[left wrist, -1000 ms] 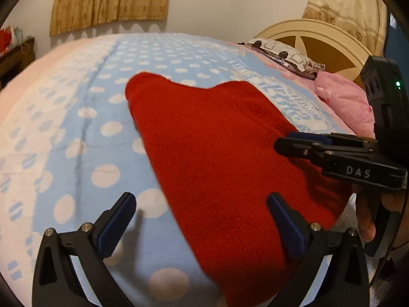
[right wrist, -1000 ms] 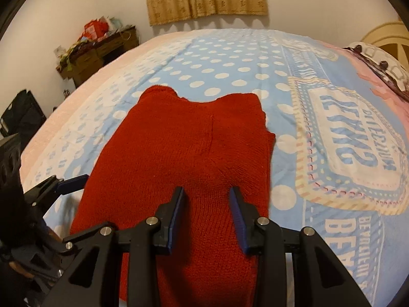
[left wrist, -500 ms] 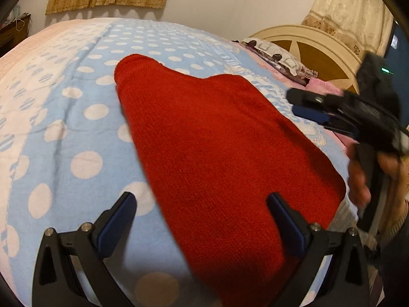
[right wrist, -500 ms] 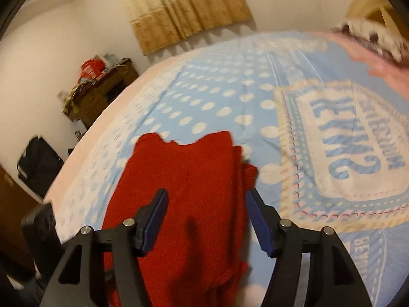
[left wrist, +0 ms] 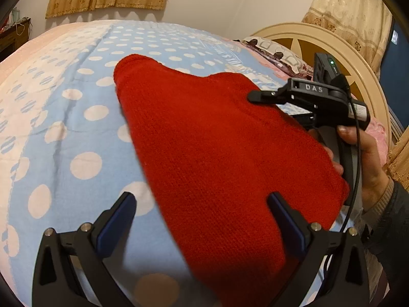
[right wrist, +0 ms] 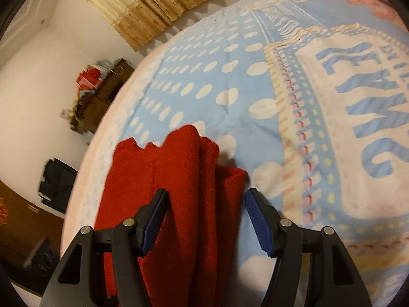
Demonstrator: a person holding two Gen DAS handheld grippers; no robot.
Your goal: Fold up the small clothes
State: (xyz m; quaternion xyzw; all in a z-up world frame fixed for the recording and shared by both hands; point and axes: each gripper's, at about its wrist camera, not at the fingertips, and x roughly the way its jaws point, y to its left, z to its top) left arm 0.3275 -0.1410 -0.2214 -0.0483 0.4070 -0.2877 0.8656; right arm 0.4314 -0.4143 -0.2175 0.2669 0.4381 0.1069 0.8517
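A red knitted garment [left wrist: 225,148] lies folded lengthwise on the blue polka-dot bed cover [left wrist: 76,128]. My left gripper [left wrist: 202,215] is open wide just above the garment's near end, and the cloth's left edge runs between its fingers. A hand holds my right gripper [left wrist: 260,101] over the garment's far right side. In the right wrist view the right gripper [right wrist: 207,217] is open. The garment's [right wrist: 184,179] layered right edge sits between its blue pads [right wrist: 258,217] without being pressed.
A cream headboard [left wrist: 332,41], a patterned pillow [left wrist: 276,48] and a pink blanket [left wrist: 381,133] are at the bed's right end. A cluttered wooden dresser [right wrist: 99,94] and a black bag [right wrist: 58,186] stand beside the bed. Bare bed cover with large lettering [right wrist: 358,107] stretches to the right.
My right gripper's jaws have widened, and it has rolled and shifted from the garment's middle to its right edge. The left gripper has stayed where it was, still open.
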